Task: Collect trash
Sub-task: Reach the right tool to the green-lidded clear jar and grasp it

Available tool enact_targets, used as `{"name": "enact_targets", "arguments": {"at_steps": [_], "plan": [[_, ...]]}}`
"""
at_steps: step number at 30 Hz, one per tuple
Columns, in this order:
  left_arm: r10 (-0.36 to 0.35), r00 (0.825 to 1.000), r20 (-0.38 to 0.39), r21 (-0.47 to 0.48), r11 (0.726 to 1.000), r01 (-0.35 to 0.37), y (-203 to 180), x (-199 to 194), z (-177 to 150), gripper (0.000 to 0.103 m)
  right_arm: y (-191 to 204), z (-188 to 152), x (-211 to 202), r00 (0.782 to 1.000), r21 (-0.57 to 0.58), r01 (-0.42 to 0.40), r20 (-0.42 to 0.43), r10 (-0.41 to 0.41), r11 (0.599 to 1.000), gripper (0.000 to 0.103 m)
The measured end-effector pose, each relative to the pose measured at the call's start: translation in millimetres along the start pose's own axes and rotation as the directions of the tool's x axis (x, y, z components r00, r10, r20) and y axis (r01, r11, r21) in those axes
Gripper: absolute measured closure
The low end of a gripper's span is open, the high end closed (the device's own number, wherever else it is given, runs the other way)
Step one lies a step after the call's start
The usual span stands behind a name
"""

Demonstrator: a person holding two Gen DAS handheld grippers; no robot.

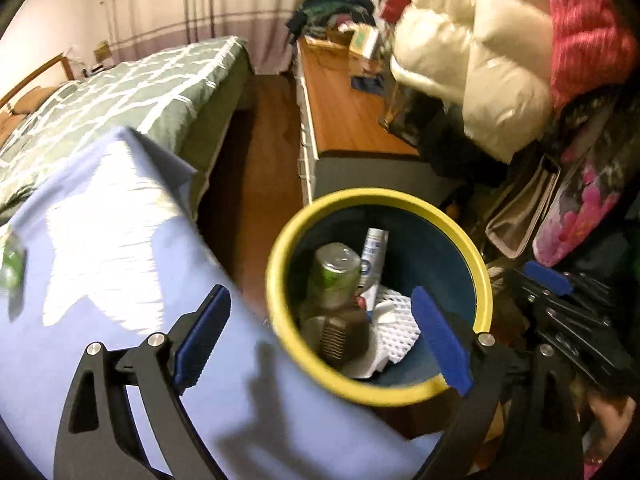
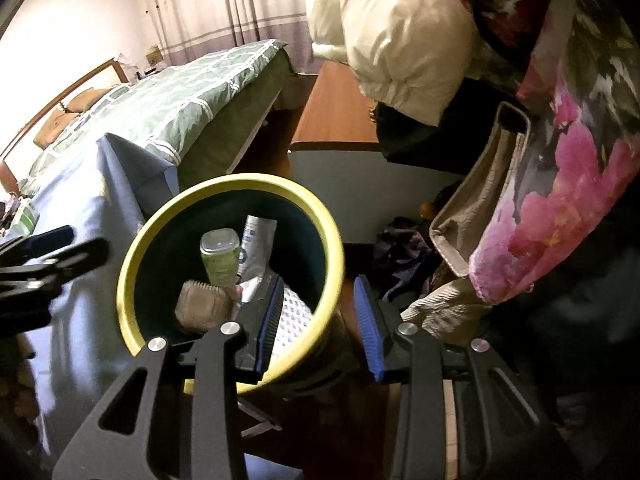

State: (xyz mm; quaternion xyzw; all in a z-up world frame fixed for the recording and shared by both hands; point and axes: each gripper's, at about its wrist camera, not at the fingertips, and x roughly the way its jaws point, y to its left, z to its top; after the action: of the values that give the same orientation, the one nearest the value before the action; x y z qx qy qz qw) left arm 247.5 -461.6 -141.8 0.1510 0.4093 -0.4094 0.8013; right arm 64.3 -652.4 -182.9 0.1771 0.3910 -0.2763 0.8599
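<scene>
The bin (image 1: 280, 264) looked like smooth plastic, its yellow rim matt, its dark inside dull; the bottle (image 1: 334, 276) in it was clear, glossy plastic; the white netting (image 1: 394, 322) looked like soft foam mesh; the blue cloth (image 1: 120, 240) lay matt and smooth; the dresser top (image 1: 344, 120) was polished wood; the cream jacket (image 1: 472, 56) had a satiny sheen.

We note: green item (image 1: 10, 268) cut by left edge, blurred, unidentifiable; bin (image 1: 280, 280) base hidden; tube (image 1: 374, 258) print unreadable.
</scene>
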Motion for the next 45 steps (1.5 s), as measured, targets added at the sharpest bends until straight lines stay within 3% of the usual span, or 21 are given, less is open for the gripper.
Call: {"name": "enact_targets", "arguments": {"at_steps": [6,9,12,15,17,18,22,25,30,34,38,41,45], "plan": [[0.11,0.989,0.1,-0.083,0.991,-0.102,71.2,-70.8,-39.5,0.009,32.2,5.1,-3.7,0.999,-0.048,-0.035,0.008,0.035,0.998,0.068],[0.202,0.971,0.131,-0.157,0.971,-0.181,120.1,-104.6,-70.2,0.009,65.0,10.3,-3.4,0.998,-0.1,-0.067,0.006,0.068,0.993,0.068],[0.307,0.943,0.124,-0.256,0.929,-0.269,179.9,-134.0,-105.3,0.009,103.3,14.6,-1.3,0.992,-0.157,-0.124,-0.011,0.124,0.98,0.067],[0.366,0.925,0.099,-0.35,0.883,-0.312,228.8,-155.9,-135.9,0.009,148.2,18.5,1.2,0.983,-0.214,-0.182,-0.03,0.18,0.96,0.067],[0.421,0.903,0.087,-0.403,0.844,-0.355,258.7,-173.8,-157.4,0.009,172.9,20.5,3.3,0.975,-0.236,-0.22,-0.047,0.215,0.946,0.067],[0.462,0.883,0.08,-0.427,0.817,-0.388,274.6,-185.3,-170.1,0.009,190.2,21.8,5.0,0.971,-0.254,-0.24,-0.056,0.233,0.937,0.067],[0.534,0.843,0.061,-0.481,0.756,-0.444,310.8,-211.3,-205.0,0.009,244.1,23.5,5.4,0.951,-0.295,-0.31,-0.093,0.296,0.904,0.067],[0.553,0.832,0.044,-0.516,0.726,-0.455,332.0,-222.7,-226.1,0.009,290.3,24.6,6.2,0.936,-0.337,-0.352,-0.116,0.333,0.873,0.067],[0.54,0.841,0.032,-0.567,0.703,-0.43,354.4,-224.5,-244.7,0.009,368.0,28.5,0.4,0.906,-0.389,-0.423,-0.155,0.394,0.819,0.067],[0.51,0.86,0.025,-0.569,0.714,-0.408,351.3,-218.9,-248.8,0.009,415.3,30.4,3.9,0.89,-0.402,-0.456,-0.173,0.423,0.794,0.067],[0.505,0.863,0.03,-0.567,0.719,-0.401,342.9,-214.1,-245.0,0.009,459.1,38.9,22.7,0.887,-0.384,-0.462,-0.179,0.426,0.8,0.061],[0.506,0.862,0.025,-0.571,0.715,-0.403,340.8,-212.7,-244.3,0.009,482.6,46.5,41.3,0.915,-0.378,-0.403,-0.148,0.376,0.833,0.057],[0.498,0.867,0.021,-0.584,0.71,-0.394,342.4,-212.2,-245.3,0.009,503.0,48.4,60.5,0.903,-0.329,-0.43,-0.186,0.388,0.841,0.049]]}}
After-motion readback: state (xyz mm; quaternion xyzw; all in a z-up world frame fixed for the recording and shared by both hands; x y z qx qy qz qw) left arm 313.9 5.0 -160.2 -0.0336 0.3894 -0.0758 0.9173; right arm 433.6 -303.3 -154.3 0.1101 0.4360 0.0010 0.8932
